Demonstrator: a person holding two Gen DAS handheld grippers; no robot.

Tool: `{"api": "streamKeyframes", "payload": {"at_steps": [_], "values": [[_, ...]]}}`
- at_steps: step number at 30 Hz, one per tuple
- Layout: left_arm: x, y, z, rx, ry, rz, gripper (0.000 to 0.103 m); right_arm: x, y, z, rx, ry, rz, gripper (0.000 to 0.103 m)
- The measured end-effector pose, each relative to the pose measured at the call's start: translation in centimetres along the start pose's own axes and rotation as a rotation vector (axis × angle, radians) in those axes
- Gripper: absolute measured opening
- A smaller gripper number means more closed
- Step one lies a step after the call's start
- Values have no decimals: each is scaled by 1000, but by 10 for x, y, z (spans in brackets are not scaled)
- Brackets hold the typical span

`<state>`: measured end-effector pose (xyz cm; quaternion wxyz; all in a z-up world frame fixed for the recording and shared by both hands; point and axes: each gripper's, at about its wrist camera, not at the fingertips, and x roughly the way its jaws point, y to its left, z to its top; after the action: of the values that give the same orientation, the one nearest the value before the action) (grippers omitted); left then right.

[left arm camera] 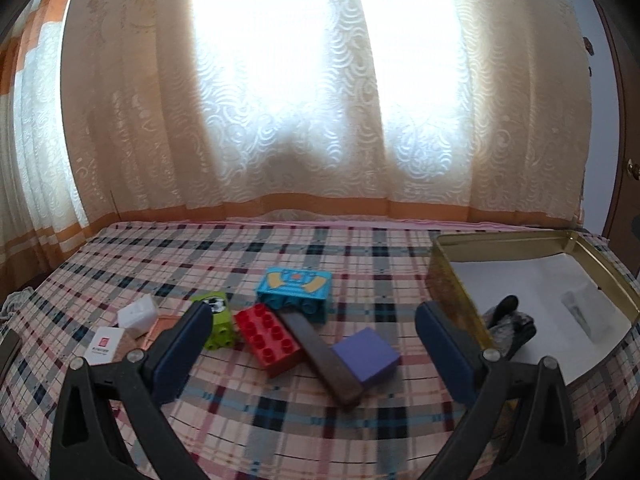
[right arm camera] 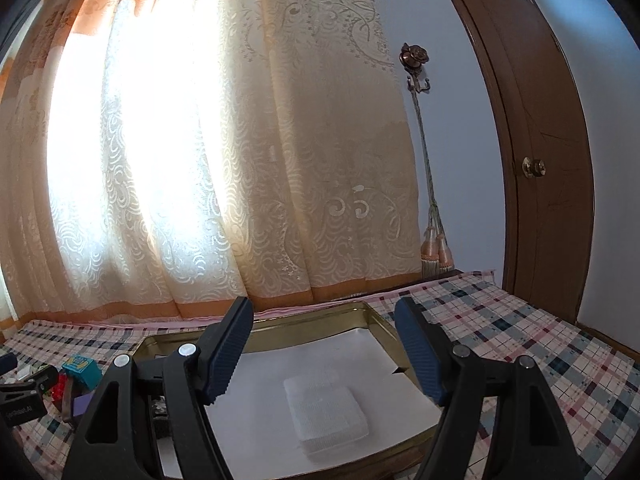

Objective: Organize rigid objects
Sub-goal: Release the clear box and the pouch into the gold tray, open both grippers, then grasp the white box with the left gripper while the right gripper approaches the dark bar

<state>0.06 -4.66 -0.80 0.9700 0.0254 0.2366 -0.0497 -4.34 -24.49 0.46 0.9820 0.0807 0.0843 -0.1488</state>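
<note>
The left gripper (left arm camera: pixel 314 326) is nearest the lens in the left wrist view, its jaws spread wide and released, nothing between the pads. The right gripper (right arm camera: pixel 324 350) fills the foreground of the right wrist view in the same way: jaws apart, gripping nothing, poised over the tin.

Everything lies on a plaid-covered bed (left arm camera: pixel 280 420) in front of a pale patterned curtain (left arm camera: pixel 140 120). The gold tin (left arm camera: pixel 448 280), lined with white paper, sits just beyond the left gripper's right jaw, its near wall partly hidden by that jaw. Below and between the right gripper's jaws a white folded cloth-like pad (right arm camera: pixel 326 416) lies on the tin's paper lining. A dark mottled item (left arm camera: pixel 510 320) rests inside the tin's near corner, just past the left gripper's right jaw; what it is cannot be told.

Between the left gripper's jaws and ahead of them lies the cluster of loose pieces. The blue patterned block (left arm camera: pixel 295 290) is farthest out. The red studded brick (left arm camera: pixel 269 334) lies nearer, touching the dark brown bar (left arm camera: pixel 320 354), which slants toward the camera. The purple block (left arm camera: pixel 367 354) sits against the bar's right side. The green block (left arm camera: pixel 218 320) is partly hidden behind the left jaw's tip. Outside the left jaw are a white box (left arm camera: pixel 138 312) and a white card with a red mark (left arm camera: pixel 103 344).
</note>
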Motion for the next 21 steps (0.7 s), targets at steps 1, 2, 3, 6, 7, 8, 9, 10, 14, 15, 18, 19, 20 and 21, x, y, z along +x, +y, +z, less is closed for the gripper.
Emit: {"api": "streamKeyframes", "payload": {"at_steps": [1, 2, 3, 6, 7, 8, 9, 10, 14, 15, 18, 19, 20, 21], "values": [[1, 4, 0, -3, 3, 1, 102, -1, 2, -1, 2, 2, 4, 75], [1, 7, 0, -5, 4, 3, 102, -2, 5, -1, 4, 4, 9, 75], [1, 9, 0, -7, 5, 6, 102, -3, 8, -2, 2, 6, 13, 75], [3, 19, 0, -11, 5, 17, 102, -7, 21, -4, -23, 1, 17, 75], [2, 21, -1, -12, 5, 18, 102, -8, 24, -5, -29, 0, 19, 75], [3, 24, -1, -13, 5, 21, 102, -9, 28, -6, -34, 0, 23, 75], [3, 26, -1, -15, 4, 23, 102, -9, 31, -6, -34, 3, 29, 75], [3, 30, -2, -17, 5, 27, 102, -10, 34, -7, -28, 7, 36, 75], [4, 39, -2, -20, 7, 35, 102, -12, 50, -12, 22, 39, 84, 75], [4, 42, -2, -21, 6, 39, 102, -13, 56, -13, 27, 48, 98, 75], [4, 51, -2, -25, 6, 47, 102, -15, 75, -16, 8, 55, 127, 75], [4, 55, -2, -27, 6, 51, 102, -16, 83, -18, -4, 56, 138, 75], [4, 58, -2, -29, 7, 54, 102, -18, 89, -19, -8, 57, 145, 75], [4, 61, -2, -32, 7, 58, 102, -18, 94, -20, -11, 60, 154, 75]]}}
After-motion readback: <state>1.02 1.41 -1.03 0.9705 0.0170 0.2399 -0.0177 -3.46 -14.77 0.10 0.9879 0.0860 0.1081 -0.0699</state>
